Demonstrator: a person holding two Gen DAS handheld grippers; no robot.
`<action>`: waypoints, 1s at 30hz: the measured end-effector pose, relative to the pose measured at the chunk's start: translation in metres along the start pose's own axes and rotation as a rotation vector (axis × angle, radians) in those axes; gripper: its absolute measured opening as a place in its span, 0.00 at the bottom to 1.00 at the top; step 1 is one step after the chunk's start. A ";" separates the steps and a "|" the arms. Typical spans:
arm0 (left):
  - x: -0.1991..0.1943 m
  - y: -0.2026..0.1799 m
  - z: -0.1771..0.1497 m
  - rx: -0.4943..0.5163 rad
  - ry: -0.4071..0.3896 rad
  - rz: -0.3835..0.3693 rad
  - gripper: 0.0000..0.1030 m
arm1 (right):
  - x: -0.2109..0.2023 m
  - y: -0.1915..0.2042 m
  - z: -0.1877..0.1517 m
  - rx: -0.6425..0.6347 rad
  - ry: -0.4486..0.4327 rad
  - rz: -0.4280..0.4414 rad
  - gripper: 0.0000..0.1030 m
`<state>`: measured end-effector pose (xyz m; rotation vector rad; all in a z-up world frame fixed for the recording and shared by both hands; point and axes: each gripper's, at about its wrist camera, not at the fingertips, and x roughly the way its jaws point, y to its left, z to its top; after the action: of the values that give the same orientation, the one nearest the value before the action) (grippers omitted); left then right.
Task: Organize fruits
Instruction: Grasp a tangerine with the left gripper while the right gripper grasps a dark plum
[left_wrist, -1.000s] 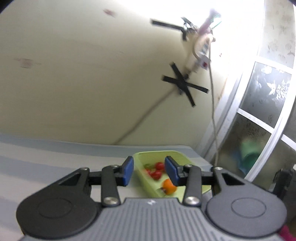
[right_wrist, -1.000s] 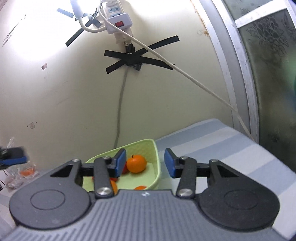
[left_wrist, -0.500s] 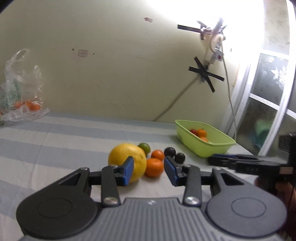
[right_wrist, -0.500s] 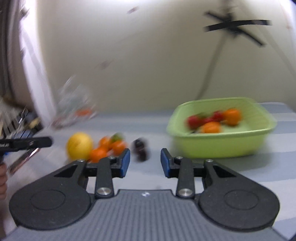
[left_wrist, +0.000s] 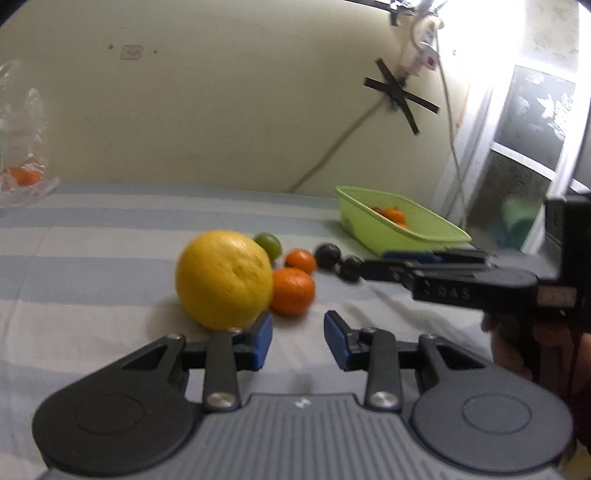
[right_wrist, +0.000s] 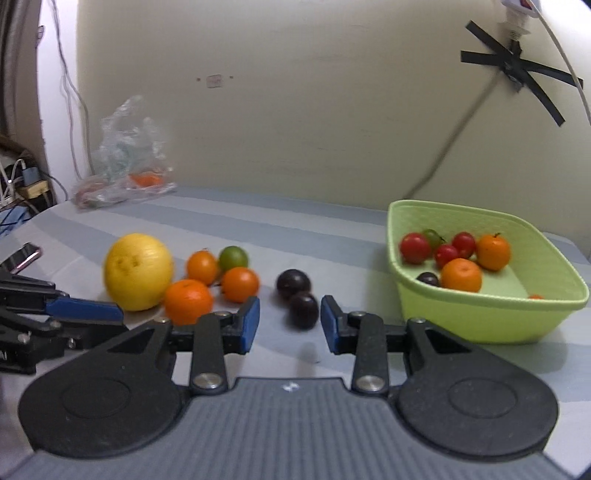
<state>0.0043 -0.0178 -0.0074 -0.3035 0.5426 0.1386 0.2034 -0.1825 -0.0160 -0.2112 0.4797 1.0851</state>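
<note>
Left gripper (left_wrist: 297, 341) jaws drawn in narrow, empty, over the striped cloth (left_wrist: 92, 266); right gripper (right_wrist: 290, 321) narrow too, nothing held. Just ahead, grapefruit (left_wrist: 224, 278), oranges (right_wrist: 188, 301), lime (right_wrist: 233, 258), two plums (right_wrist: 303, 309). Farther right, the green basket (right_wrist: 491, 317) holds tomatoes and oranges.

Cream wall (right_wrist: 314, 122) behind a striped tabletop (left_wrist: 92, 240) — bright frosted window (left_wrist: 532, 122) at right.

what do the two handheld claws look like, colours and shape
Both match. The left claw and the right claw each have two black fingers tipped with blue pads, pinned by silver screws to black arms ending in round discs. Behind them sits a grey ribbed body with a small white mark. Seen side-on from the left wrist camera, the right claw has a black block body with faint lettering. No sleeves show.
</note>
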 end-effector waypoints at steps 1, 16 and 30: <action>0.001 0.003 0.003 -0.010 -0.004 -0.011 0.28 | 0.002 -0.001 0.000 0.003 0.002 -0.004 0.38; 0.013 -0.034 0.015 0.196 -0.059 0.056 0.39 | 0.012 0.001 -0.003 0.010 0.013 0.005 0.38; 0.046 -0.025 0.013 0.146 0.022 0.189 0.34 | 0.032 -0.011 0.003 0.039 0.098 0.038 0.23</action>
<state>0.0544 -0.0351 -0.0151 -0.1112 0.5993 0.2774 0.2258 -0.1606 -0.0292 -0.2221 0.5944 1.1054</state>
